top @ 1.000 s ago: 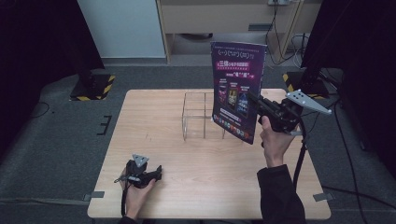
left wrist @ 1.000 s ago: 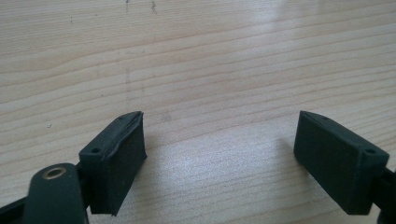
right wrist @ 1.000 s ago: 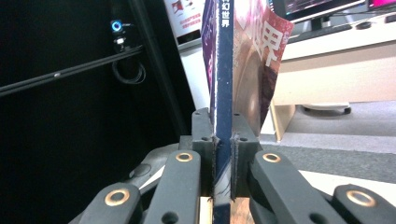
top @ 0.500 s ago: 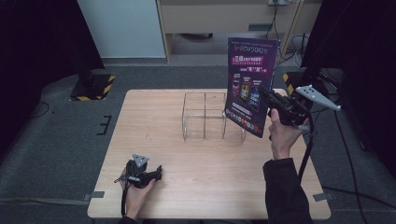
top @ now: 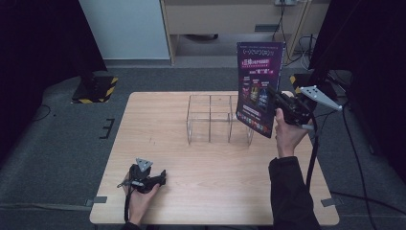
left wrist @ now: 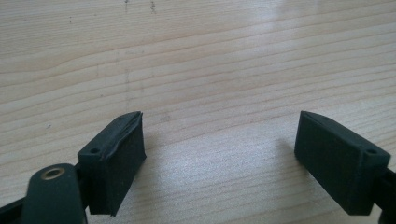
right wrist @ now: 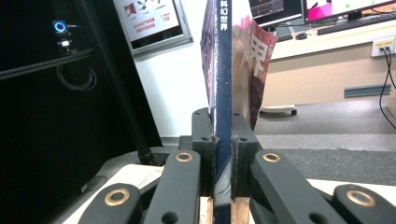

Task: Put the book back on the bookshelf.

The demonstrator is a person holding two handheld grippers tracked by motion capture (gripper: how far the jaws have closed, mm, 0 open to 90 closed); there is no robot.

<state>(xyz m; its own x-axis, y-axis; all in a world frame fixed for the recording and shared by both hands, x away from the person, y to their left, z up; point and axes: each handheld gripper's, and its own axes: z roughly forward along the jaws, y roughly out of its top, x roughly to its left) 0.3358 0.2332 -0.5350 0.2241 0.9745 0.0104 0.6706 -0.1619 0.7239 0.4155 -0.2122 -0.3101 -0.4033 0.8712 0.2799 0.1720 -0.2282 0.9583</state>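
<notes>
At the left of the high view we see the left tool point(top: 160, 176) lying low on the wooden bench point(top: 158, 139), near its front edge, with a hand point(top: 139, 199) wrapped around its body and the grey three-cornered plate on top; in the left gripper view its two black jaws stand wide apart over bare wood grain, with nothing between them. Moving toward the middle, we find a clear rack point(top: 218, 119) of several compartments standing on the bench, well apart from the left tool. Right of it we see a purple magazine point(top: 257, 86) held upright above the rack's right end, its lower edge overlapping the rack's rightmost compartment from this angle; we cannot tell whether it touches the rack. Further right, the right tool point(top: 278, 106) grips the magazine at its right edge, the right hand point(top: 286, 132) beneath it and the forearm in a dark sleeve rising from the bench's front edge. In the right gripper view the jaws are clamped on the magazine's dark blue spine point(right wrist: 222, 84), one pad pressed against each side, and the pages fan slightly to the right above them
</notes>
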